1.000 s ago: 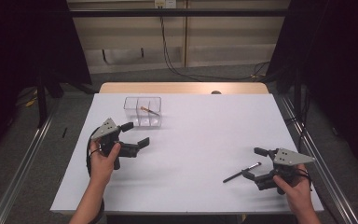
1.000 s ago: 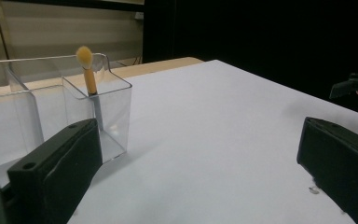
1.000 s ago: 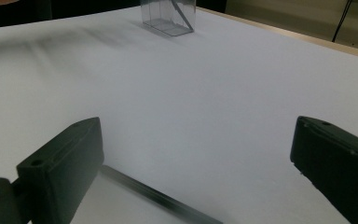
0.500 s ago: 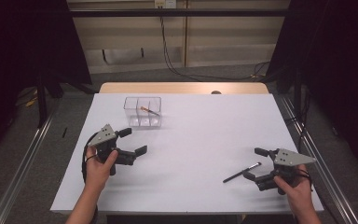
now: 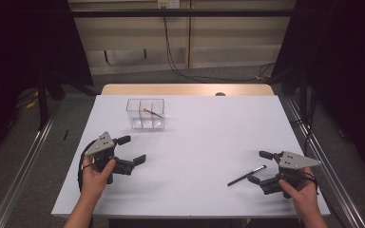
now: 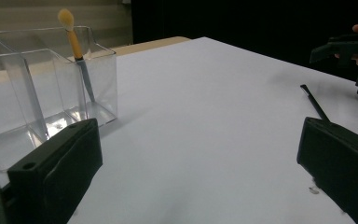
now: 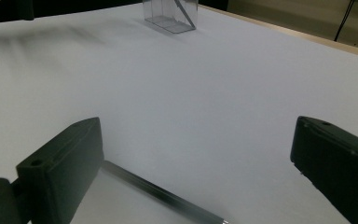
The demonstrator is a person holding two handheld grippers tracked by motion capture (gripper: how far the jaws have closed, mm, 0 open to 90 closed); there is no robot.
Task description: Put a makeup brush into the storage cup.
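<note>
Lying loose on the white table: a black brush beside spread jaws

Sitting toward the far left of the white table, the clear organiser is serving as the landmark. It is holding a tan-tipped brush that is leaning in its right-hand compartment. The left gripper is hovering on the near side of the organiser, its jaws standing wide apart and gripping nothing. The right gripper is sitting well away from the organiser, toward the table's near right, jaws likewise spread and empty. The black brush is lying flat on the table just beside that gripper's near jaw, well apart from the organiser.

The left gripper view is showing what the high view is not: the organiser's inner dividers and the fluffy tip of the tan-tipped brush rising above the rim. The right gripper view is showing the handle of the black brush running under its left jaw; whether it is touching is unclear. No readable writing is appearing on anything
</note>
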